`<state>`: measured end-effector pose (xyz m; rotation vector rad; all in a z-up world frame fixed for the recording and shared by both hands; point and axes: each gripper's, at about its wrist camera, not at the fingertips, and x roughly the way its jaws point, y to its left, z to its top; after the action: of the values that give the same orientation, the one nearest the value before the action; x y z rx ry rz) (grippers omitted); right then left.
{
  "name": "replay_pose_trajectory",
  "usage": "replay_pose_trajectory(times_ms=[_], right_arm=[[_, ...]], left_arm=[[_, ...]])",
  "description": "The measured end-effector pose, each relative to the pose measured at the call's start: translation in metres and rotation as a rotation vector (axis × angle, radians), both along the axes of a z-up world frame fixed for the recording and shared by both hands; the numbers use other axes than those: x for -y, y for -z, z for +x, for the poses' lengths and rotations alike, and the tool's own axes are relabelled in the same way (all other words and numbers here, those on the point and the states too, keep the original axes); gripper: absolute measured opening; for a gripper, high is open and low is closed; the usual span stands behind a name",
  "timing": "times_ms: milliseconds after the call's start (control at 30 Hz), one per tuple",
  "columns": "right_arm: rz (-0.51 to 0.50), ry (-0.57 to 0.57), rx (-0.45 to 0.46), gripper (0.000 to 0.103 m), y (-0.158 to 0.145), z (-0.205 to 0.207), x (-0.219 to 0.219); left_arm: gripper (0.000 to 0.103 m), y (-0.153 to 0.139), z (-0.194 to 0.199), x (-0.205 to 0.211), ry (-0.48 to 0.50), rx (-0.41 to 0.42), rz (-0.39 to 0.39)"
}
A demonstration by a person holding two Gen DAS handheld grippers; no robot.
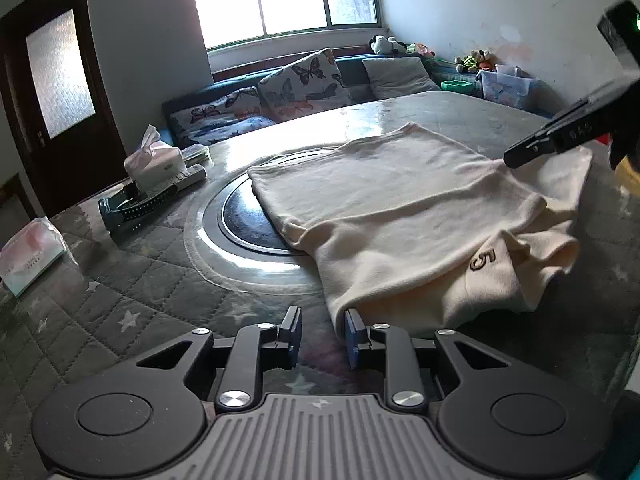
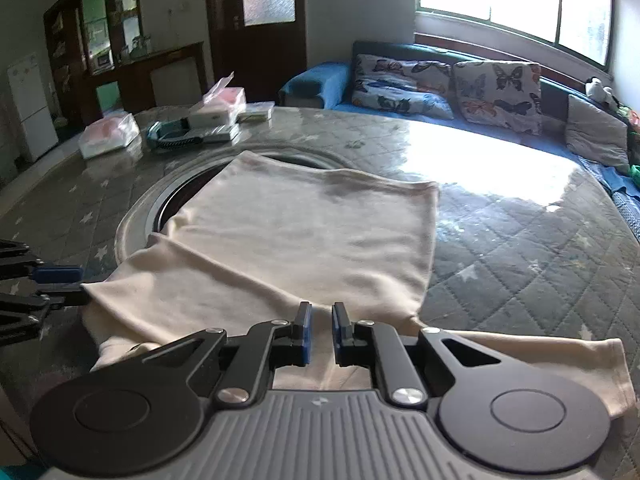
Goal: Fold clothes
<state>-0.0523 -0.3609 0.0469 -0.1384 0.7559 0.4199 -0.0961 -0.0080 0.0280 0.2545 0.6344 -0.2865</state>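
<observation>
We see our left gripper (image 1: 323, 334) slightly apart at the cream shirt's (image 1: 400, 208) six-o'clock edge, grip unclear. Our right gripper (image 2: 321, 330) stands barely apart over cloth; its own body hides the fabric beneath.

**Cream T-shirt, sleeves partly tucked**

A cream, soft knit cotton T-shirt (image 1: 400, 208) (image 2: 296, 240) lies flat on the grey quilted star-print tabletop (image 1: 120, 280) (image 2: 520, 248), its body partly covering the round dark inset (image 1: 244, 216) (image 2: 168, 196) at the tabletop's middle. The hem is at the far end, straight and smooth. One sleeve is folded over the body near the inset; the other lies spread away from it. A small dark "5" (image 1: 482, 260) marks the bunched collar end.
</observation>
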Motion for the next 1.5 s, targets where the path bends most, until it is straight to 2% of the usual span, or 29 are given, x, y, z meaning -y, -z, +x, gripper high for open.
replay_pose_trajectory(times_ms=[67,133,333,433,500,600,800,867,1000,1133,1233,1433,1500], right_arm=[[0.019,0.002,0.008,0.01,-0.002,0.001,0.002],[0.028,-0.009,0.01,0.011,0.0,0.003,-0.002],[0.026,-0.022,-0.042,0.012,0.024,0.016,-0.015],[0.03,-0.014,-0.06,0.012,0.032,0.021,-0.013],[0.041,-0.012,-0.061,0.013,0.033,0.021,-0.01],[0.038,-0.02,-0.042,0.023,0.026,0.013,-0.007],[0.01,-0.07,-0.033,0.023,0.02,-0.013,-0.003],[-0.008,-0.075,-0.038,0.023,0.024,-0.019,-0.001],[0.017,-0.026,-0.051,0.023,0.029,-0.023,0.013],[0.072,0.073,-0.026,0.023,0.024,-0.027,0.036],[0.064,0.166,-0.011,0.024,0.025,-0.024,0.057],[0.015,0.42,0.031,0.027,0.03,-0.011,0.111],[0.008,0.499,0.039,0.033,0.032,-0.007,0.128]], left_arm=[[0.035,-0.008,0.003,-0.003,-0.004,0.005,-0.005],[0.037,-0.016,0.01,-0.003,-0.011,0.016,-0.017],[0.04,-0.034,0.039,0.008,-0.013,0.025,-0.112],[0.039,-0.034,0.052,0.017,-0.008,0.019,-0.123],[0.039,-0.03,0.06,0.023,-0.001,0.009,-0.127],[0.039,-0.019,0.073,0.03,0.004,-0.023,-0.132],[0.039,0.003,0.087,0.035,-0.005,-0.078,-0.12],[0.039,0.008,0.085,0.037,-0.001,-0.068,-0.104],[0.04,0.009,0.083,0.038,0.003,-0.063,-0.091],[0.04,0.008,0.083,0.039,-0.002,-0.066,-0.093],[0.048,0.006,0.082,0.043,-0.004,-0.066,-0.093],[0.051,0.004,0.078,0.051,0.011,-0.057,-0.087],[0.052,0.005,0.076,0.053,0.012,-0.059,-0.082]])
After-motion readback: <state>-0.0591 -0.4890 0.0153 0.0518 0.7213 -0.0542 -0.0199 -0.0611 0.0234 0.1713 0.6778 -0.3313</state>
